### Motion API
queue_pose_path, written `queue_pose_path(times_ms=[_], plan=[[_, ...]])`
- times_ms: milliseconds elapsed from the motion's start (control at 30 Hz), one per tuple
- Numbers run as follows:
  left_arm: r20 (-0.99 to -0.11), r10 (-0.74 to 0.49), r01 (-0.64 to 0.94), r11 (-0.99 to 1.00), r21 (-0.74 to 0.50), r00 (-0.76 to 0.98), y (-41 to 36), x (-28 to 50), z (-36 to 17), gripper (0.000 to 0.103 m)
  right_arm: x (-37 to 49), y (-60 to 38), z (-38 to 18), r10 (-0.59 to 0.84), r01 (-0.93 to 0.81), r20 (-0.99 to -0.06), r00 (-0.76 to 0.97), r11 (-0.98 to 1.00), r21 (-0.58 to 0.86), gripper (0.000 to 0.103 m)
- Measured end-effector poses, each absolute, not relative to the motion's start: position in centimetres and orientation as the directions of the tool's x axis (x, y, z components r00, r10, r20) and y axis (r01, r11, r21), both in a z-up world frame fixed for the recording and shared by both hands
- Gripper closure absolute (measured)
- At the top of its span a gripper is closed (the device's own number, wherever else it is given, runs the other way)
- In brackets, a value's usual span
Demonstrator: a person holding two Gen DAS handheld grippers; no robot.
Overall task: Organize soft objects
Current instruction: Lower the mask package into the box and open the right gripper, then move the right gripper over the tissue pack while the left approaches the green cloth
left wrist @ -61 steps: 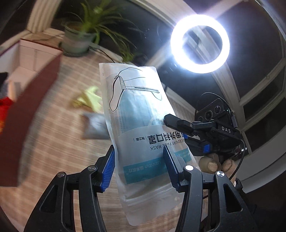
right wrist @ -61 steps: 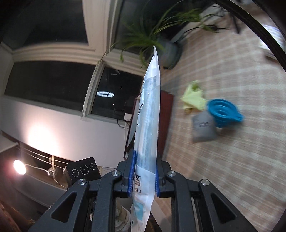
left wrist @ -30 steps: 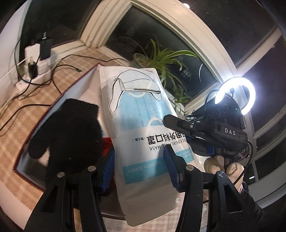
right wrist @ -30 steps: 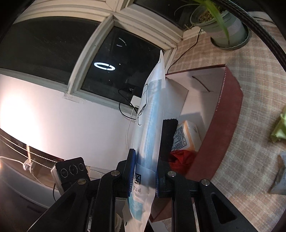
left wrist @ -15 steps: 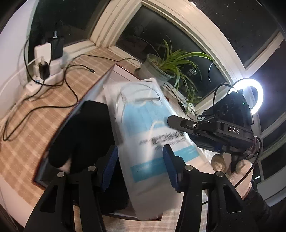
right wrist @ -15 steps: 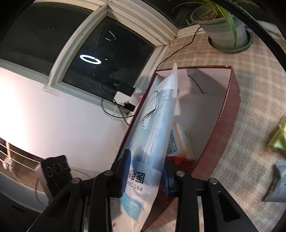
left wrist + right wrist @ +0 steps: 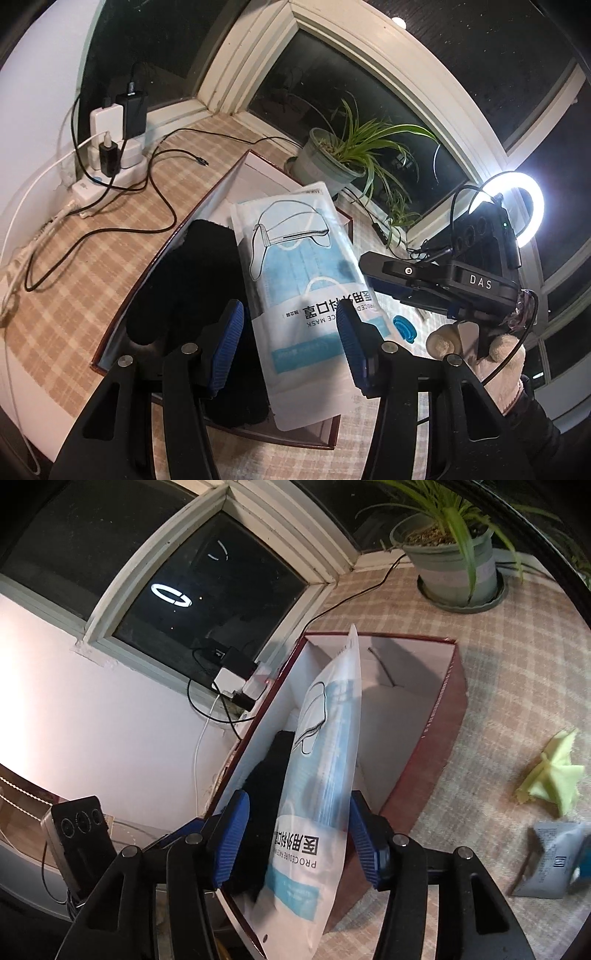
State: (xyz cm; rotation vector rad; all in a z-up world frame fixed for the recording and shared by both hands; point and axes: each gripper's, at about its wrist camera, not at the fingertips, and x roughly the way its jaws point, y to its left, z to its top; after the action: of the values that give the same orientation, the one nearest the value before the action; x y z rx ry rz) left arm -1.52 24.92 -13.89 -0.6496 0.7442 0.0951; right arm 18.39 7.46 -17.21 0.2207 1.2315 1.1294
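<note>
the right gripper (image 7: 299, 830) is opening around the mask pack (image 7: 321, 771), which leans inside the red box (image 7: 439, 734) beside a black glove (image 7: 184, 280), while the left gripper (image 7: 291, 332) gapes wide, empty.

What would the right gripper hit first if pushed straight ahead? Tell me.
Probably the face mask pack, which stands between the opening jaws of the right gripper; past it, the red box. Depth is uncertain.

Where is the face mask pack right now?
In both wrist views the face mask pack lies tilted over the open red box, leaning beside the black glove, between the opening right tongs.
</note>
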Motion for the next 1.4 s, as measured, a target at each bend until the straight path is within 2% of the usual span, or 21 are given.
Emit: queue_pose_path(times_ms=[700, 1400], plan=[[-0.639, -0.13, -0.251, 0.846, -0.47, 0.758, 18.9, -1.0, -12.4, 0.053, 19.5, -4.1, -15.8, 0.767, -0.57, -0.64, 0.055, 0.55, 0.61, 0.051], [-0.676, -0.253, -0.143, 0.87, -0.472, 0.692, 7.2, 3.4, -15.1, 0.05, 19.9, -23.3, -17.5, 0.609, -0.556, -0.726, 0.32, 0.741, 0.376, 0.05]])
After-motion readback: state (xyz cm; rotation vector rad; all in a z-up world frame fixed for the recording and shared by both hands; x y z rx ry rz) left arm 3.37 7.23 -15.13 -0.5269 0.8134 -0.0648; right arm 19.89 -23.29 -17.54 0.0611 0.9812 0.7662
